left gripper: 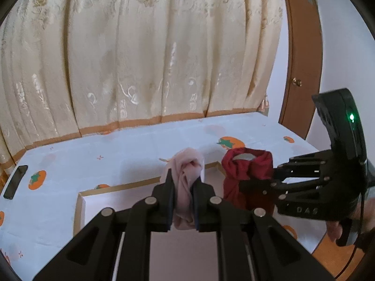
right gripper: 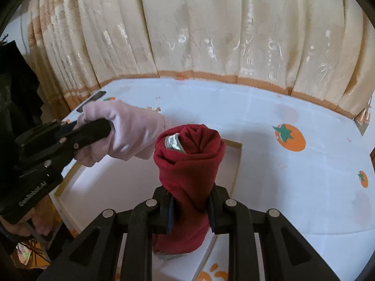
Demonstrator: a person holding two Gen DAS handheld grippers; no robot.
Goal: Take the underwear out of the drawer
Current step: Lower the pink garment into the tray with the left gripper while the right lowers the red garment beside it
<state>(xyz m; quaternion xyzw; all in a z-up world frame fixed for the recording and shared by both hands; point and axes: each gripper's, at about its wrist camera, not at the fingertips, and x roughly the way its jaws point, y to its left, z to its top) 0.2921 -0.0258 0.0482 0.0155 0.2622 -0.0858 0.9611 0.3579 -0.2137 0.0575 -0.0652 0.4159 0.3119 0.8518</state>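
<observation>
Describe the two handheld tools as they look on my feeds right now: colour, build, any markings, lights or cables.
Both are matte black plastic with ribbed linkage arms and round silver pivot pins. The left tool carries white lettering on its body, seen from the right wrist view. The right tool has embossed letters on its side, a green indicator light on its curved upper housing and a thin black cable hanging beneath.

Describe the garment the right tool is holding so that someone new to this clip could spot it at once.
Start at the table with the orange-fruit tablecloth, then find the shallow white open box on it. Above the box, the right tool clamps a rolled dark red underwear with a silvery band; the other roll is pale pink.
</observation>
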